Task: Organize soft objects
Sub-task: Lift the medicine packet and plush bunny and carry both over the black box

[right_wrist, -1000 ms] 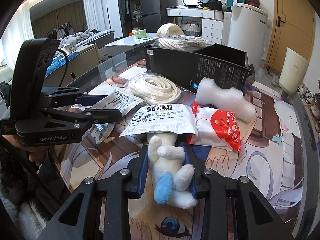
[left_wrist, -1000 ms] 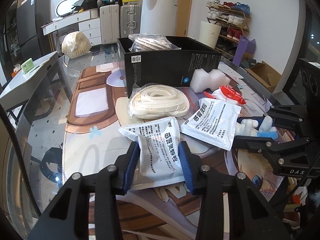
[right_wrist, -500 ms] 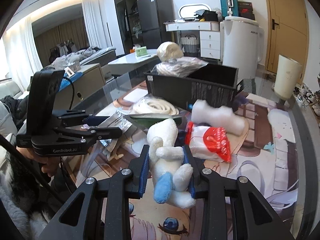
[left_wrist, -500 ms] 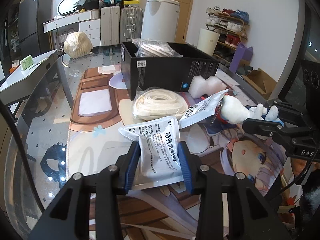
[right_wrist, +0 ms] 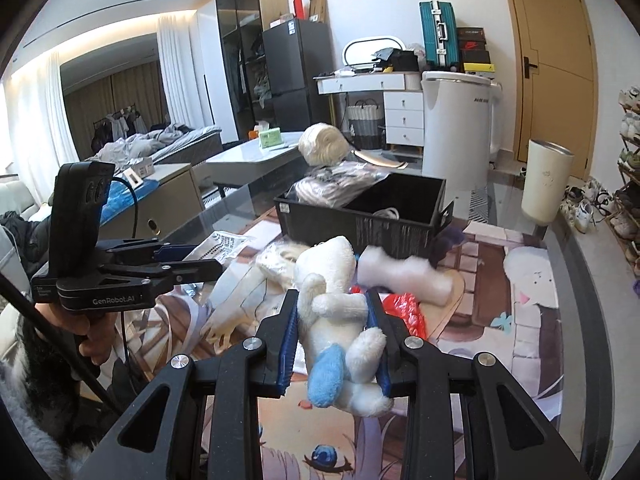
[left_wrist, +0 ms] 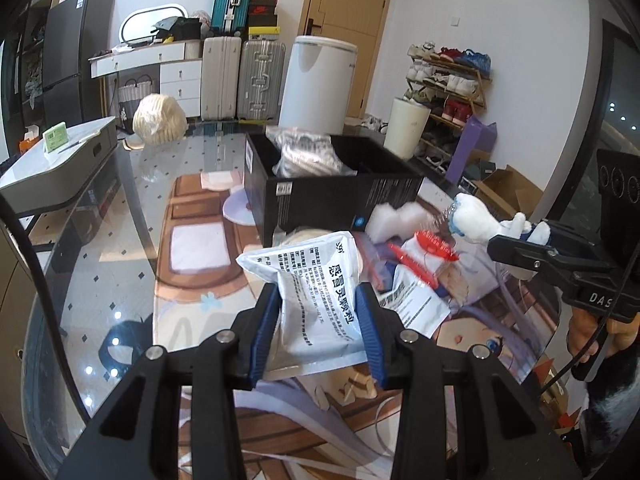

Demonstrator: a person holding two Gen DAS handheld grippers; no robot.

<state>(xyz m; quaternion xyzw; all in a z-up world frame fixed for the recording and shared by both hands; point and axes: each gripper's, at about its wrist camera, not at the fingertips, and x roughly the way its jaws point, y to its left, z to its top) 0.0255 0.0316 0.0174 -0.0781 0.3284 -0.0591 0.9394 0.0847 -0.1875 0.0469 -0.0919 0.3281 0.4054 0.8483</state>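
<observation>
My left gripper [left_wrist: 318, 312] is shut on a white medicine pouch [left_wrist: 316, 280] with black print and holds it above the table mat. My right gripper [right_wrist: 332, 328] is shut on a white plush toy [right_wrist: 336, 312] with a blue foot, also lifted; the toy shows in the left wrist view [left_wrist: 476, 220] at the right. The black open box [left_wrist: 332, 200] stands behind, with a bagged rope coil [left_wrist: 304, 152] inside; it shows in the right wrist view [right_wrist: 368, 216] too.
On the mat lie a second printed pouch [left_wrist: 416, 304], a red and white bag [left_wrist: 428, 248], a white foam piece [right_wrist: 404, 276] and a bagged white coil [right_wrist: 280, 256]. A cream yarn ball [left_wrist: 160, 118] sits at the table's far end.
Both grippers have risen off the table with their loads. The plush toy came out from under the second pouch, which now lies flat on the mat.
</observation>
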